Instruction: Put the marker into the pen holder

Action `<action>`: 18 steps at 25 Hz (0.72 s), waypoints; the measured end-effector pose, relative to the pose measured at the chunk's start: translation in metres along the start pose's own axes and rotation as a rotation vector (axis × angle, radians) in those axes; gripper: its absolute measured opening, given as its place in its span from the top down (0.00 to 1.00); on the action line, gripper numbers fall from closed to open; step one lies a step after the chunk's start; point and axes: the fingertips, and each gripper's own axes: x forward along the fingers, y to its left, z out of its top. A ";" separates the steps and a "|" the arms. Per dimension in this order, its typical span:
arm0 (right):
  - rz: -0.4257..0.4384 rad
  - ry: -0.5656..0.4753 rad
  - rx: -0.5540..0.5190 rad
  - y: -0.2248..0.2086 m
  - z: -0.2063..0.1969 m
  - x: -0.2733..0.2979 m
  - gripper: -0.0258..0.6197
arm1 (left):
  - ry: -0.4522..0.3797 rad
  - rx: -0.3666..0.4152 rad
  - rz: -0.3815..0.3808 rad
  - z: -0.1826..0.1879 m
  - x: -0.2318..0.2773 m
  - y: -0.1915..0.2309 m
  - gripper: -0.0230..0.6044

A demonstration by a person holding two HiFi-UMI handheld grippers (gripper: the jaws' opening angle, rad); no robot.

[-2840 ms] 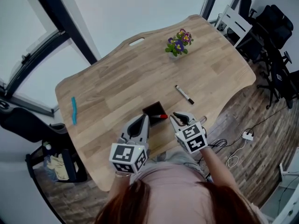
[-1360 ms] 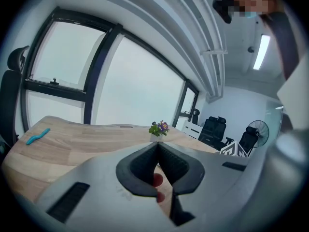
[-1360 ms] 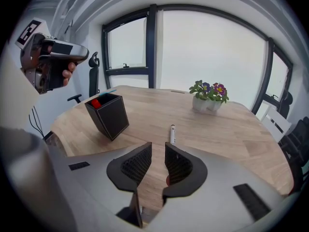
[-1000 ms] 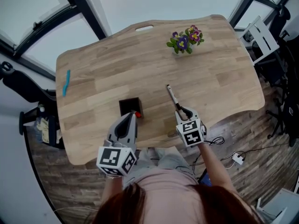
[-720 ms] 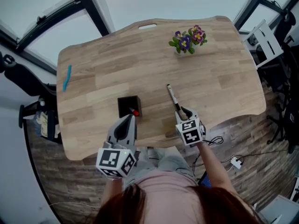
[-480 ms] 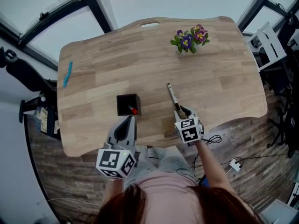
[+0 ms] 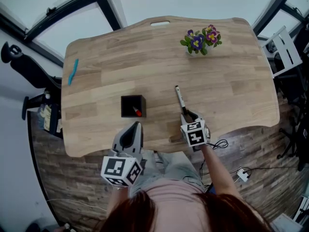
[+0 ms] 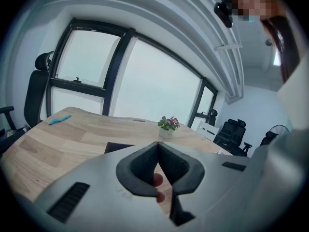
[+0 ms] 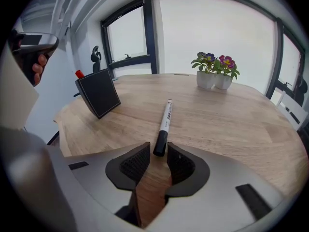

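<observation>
White-barrelled and black-capped, the marker point(image 7: 180, 97) lies flat on the wooden table point(image 7: 227, 81), right of centre in the head view, its capped end toward the person. That end now sits between the tips of the right gripper point(image 7: 187, 115). Its jaws have just been opening and stand wide on either side of the cap. In the right gripper view the pads flank the cap without visibly pressing on it. Compared with a second ago, the gripper has sunk onto the marker and points steeply down. By this showing the pick-up is about to begin: the jaws need only close on the capped end before the lift.

The pen holder point(image 7: 133, 105), a black square box with a red-tipped pen point(image 7: 138, 112) already inside, stands well apart to the marker's left. The left gripper point(image 7: 136, 125), jaws together on nothing, hangs near the holder, just below it in the frame. It has backed off from the rim, where it was moments earlier.

Potted flowers point(image 7: 200, 36) sit at the table's upper right, and a blue strip point(image 7: 72, 71) lies near its upper left edge.
</observation>
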 end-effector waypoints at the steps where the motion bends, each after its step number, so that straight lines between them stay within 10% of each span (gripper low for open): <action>1: 0.002 0.000 0.002 0.000 0.000 0.000 0.81 | 0.002 -0.002 0.003 -0.001 0.000 0.000 0.96; 18: -0.008 -0.035 0.007 0.000 0.001 -0.003 0.87 | -0.012 0.025 -0.006 0.009 -0.002 -0.006 0.96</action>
